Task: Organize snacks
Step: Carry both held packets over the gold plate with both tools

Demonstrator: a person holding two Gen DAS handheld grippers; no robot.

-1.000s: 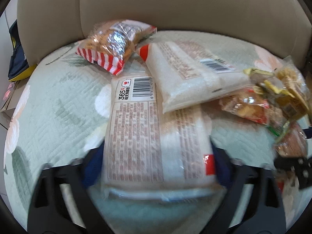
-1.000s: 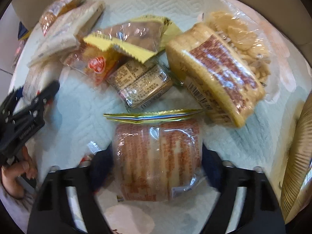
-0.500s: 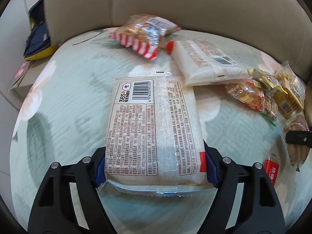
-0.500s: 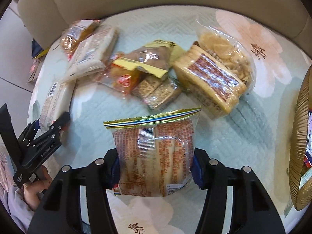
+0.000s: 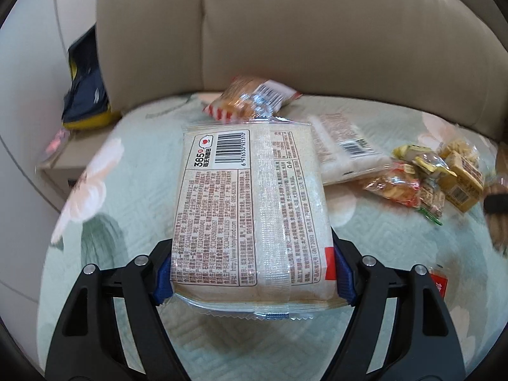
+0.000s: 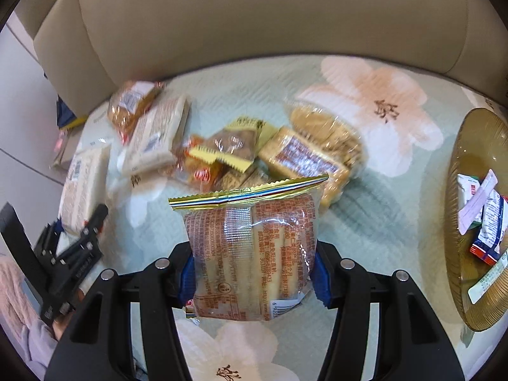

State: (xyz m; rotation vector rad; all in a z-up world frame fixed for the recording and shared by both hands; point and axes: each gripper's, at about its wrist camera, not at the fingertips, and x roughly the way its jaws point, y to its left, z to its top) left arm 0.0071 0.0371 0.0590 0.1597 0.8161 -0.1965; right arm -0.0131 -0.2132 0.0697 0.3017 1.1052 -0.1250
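The left gripper (image 5: 250,270) pinches a flat white snack pack with a barcode and printed label (image 5: 250,209) between its blue-padded fingers (image 5: 162,273), holding it above the pale green quilted floral seat cover (image 5: 133,190) of a beige leather sofa (image 5: 317,31). The right gripper (image 6: 252,273) clamps a clear packet of golden biscuit sticks with a gold-foil top edge (image 6: 254,247), also lifted off the cover. Behind the packets lies a loose heap: a red-and-white striped crinkly bag (image 5: 250,103), another white pack (image 5: 346,146), small yellow and orange wrapped snacks (image 5: 422,174). At far right sits an amber ribbed glass tray (image 6: 454,222) holding sachets.
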